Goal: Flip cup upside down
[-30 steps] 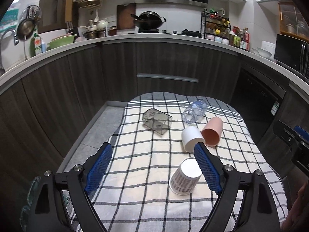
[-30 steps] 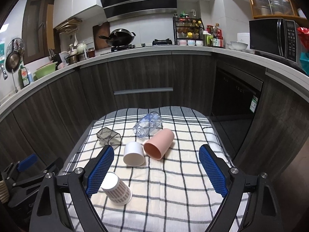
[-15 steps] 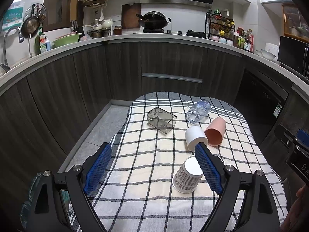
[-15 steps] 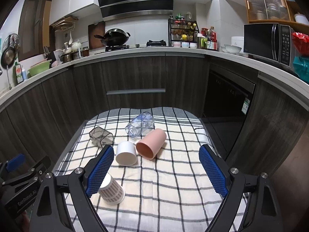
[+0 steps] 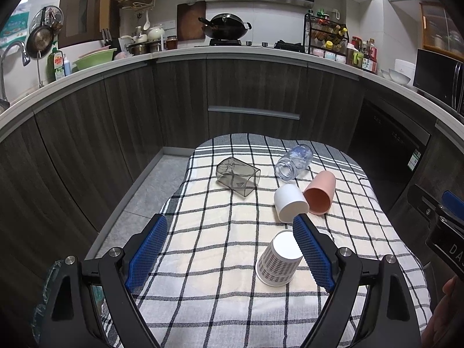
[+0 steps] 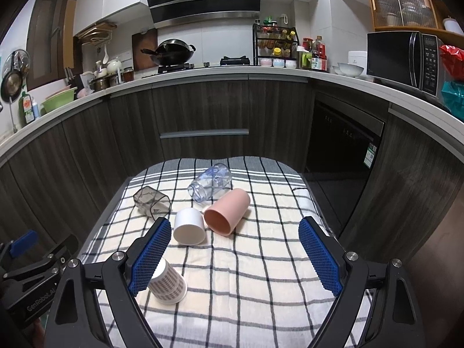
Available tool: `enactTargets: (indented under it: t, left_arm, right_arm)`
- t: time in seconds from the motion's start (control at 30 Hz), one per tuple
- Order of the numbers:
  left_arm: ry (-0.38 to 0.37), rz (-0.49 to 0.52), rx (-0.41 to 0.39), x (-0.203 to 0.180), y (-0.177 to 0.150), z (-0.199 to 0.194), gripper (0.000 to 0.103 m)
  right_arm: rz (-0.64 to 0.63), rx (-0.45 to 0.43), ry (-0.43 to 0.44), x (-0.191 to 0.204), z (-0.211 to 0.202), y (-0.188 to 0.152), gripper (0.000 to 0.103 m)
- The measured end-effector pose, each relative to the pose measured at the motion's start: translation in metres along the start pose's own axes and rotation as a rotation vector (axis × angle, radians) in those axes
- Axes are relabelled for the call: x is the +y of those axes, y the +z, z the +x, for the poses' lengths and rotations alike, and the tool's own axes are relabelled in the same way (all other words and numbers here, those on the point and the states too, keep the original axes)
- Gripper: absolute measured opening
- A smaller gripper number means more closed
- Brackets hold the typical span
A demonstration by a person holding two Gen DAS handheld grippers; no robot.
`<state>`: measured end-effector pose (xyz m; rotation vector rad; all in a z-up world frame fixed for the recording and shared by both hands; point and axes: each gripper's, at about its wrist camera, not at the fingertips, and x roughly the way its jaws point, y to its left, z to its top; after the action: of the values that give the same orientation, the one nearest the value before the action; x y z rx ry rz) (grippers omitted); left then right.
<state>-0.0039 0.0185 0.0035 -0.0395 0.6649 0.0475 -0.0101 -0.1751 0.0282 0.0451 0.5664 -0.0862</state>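
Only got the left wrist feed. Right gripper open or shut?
Observer: Open. The right gripper has its fingers wide apart, with only tablecloth between them.
Operator: Where's the paper cup in its view?
Observer: Lower left. The paper cup has its upper end hidden behind that gripper's left finger.
Operator: What's right of the microwave?
Observer: A crinkled red bag, beside the microwave.

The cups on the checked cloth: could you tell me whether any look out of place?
Four lie tipped on their sides: smoky square cup, clear glass jar, white cup, pink cup. The patterned paper cup stands inverted. Nothing spilled.
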Motion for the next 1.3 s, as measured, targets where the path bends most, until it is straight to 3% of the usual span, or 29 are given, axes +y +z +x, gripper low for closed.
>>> enactTargets:
  t: [1.3]
  left_arm:
    - [-0.025,0.009,0.039,-0.001,-0.003,0.010,0.091]
  right_arm:
    - [0.003,0.012,0.002,0.003,0.006,-0.007,0.090]
